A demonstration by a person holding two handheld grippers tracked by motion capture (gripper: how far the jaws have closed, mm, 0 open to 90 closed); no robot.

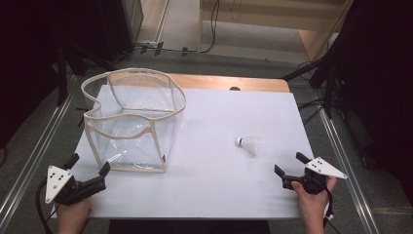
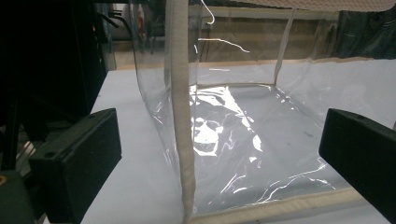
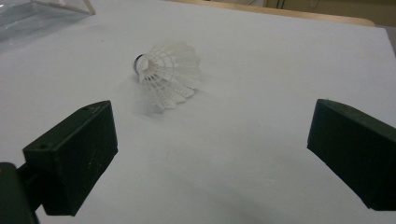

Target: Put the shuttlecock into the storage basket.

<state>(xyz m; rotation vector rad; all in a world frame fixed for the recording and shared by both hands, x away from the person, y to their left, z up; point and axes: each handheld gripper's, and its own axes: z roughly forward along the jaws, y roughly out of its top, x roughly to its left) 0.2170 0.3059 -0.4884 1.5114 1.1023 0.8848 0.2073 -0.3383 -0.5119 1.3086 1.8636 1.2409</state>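
One shuttlecock (image 1: 249, 144), white-feathered, is lying on its side on the white table (image 1: 219, 185), right of centre. Its cork end is pointing toward the clear bag side of the table and its feather skirt toward the table's right edge.

The right gripper (image 1: 290, 169) is resting near the front right corner of the table, held in a hand (image 1: 311, 200). The shuttlecock is sitting ahead of it and a little toward the table's middle, near but apart from the jaws. In the right gripper view the shuttlecock (image 3: 167, 74) is lying beyond the two black jaws, left of the midline, touching neither. Jaws are standing wide apart with nothing between them: released.

The left gripper (image 1: 88, 169) is sitting at the front left, also released, jaws spread and empty. It is facing the near corner of one clear plastic bag (image 1: 131, 122) with beige trim, standing upright and open-topped. In the left gripper view the bag's (image 2: 233, 140) corner seam is rising between the jaws but farther out, not pinched.

Count: one shuttlecock, one bag, two grippers.
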